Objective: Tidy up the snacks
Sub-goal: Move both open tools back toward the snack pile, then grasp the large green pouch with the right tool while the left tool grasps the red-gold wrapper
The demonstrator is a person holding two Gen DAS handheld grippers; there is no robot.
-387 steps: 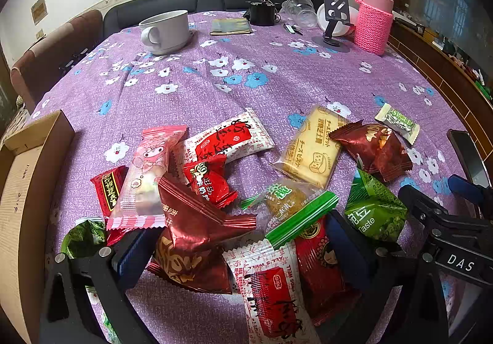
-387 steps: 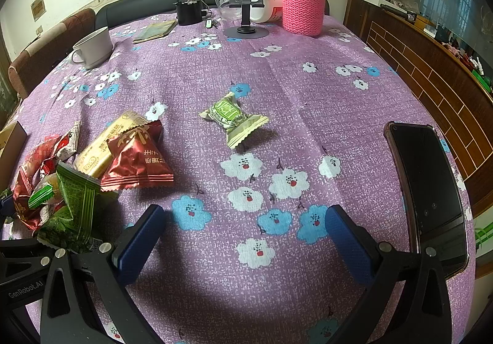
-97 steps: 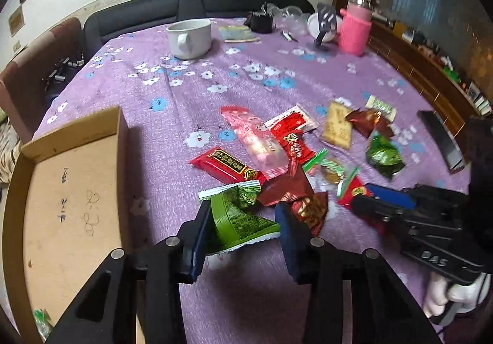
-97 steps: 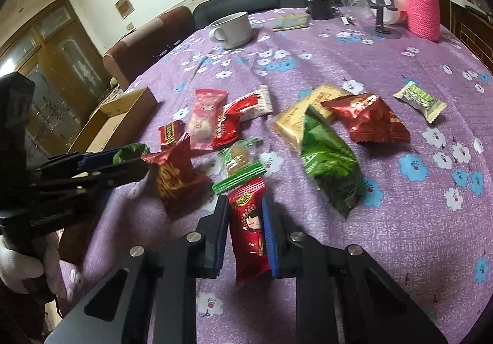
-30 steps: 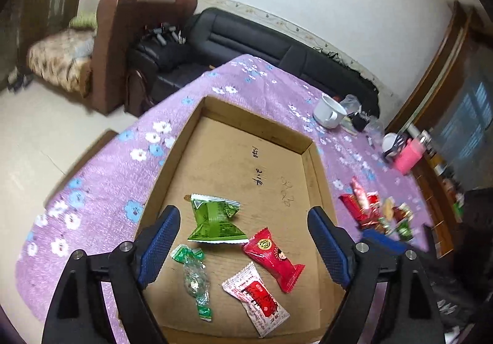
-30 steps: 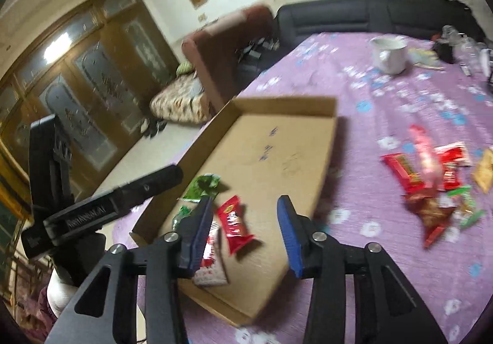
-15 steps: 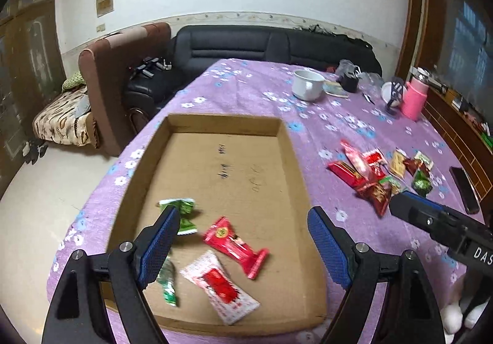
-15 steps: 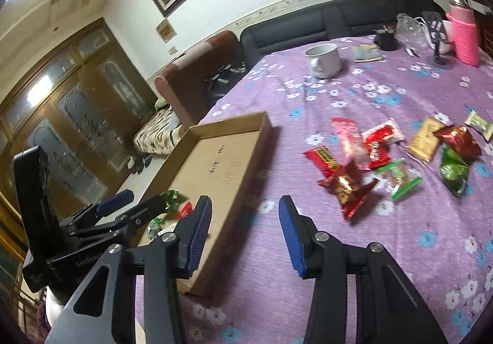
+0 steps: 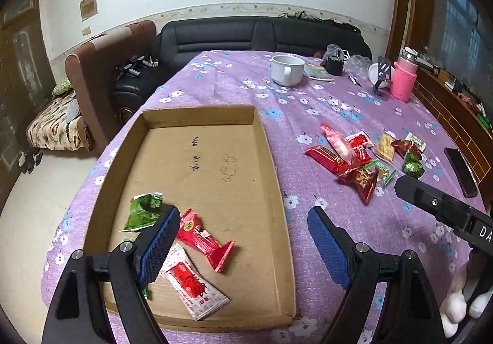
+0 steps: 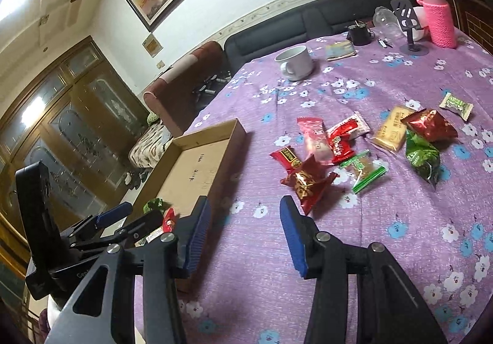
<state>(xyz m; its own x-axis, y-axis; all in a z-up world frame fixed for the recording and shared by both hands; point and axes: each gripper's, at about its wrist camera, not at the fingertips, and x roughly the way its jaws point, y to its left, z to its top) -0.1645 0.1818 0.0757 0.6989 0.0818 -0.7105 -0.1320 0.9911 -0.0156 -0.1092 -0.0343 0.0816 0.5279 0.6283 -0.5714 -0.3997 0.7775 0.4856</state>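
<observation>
The left gripper (image 9: 243, 239) hangs with its jaws wide and nothing between them, above the near end of the cardboard tray (image 9: 271, 159). Just beyond its left finger lie a green packet (image 9: 140, 211), a red packet (image 9: 205, 240) and a white-and-red sachet (image 9: 194, 282). The right gripper (image 10: 243, 234) stands half open and empty over the purple tablecloth (image 10: 400, 220); the loose pile of snacks (image 10: 354, 147) lies ahead of it and to its right, the tray to its left.
</observation>
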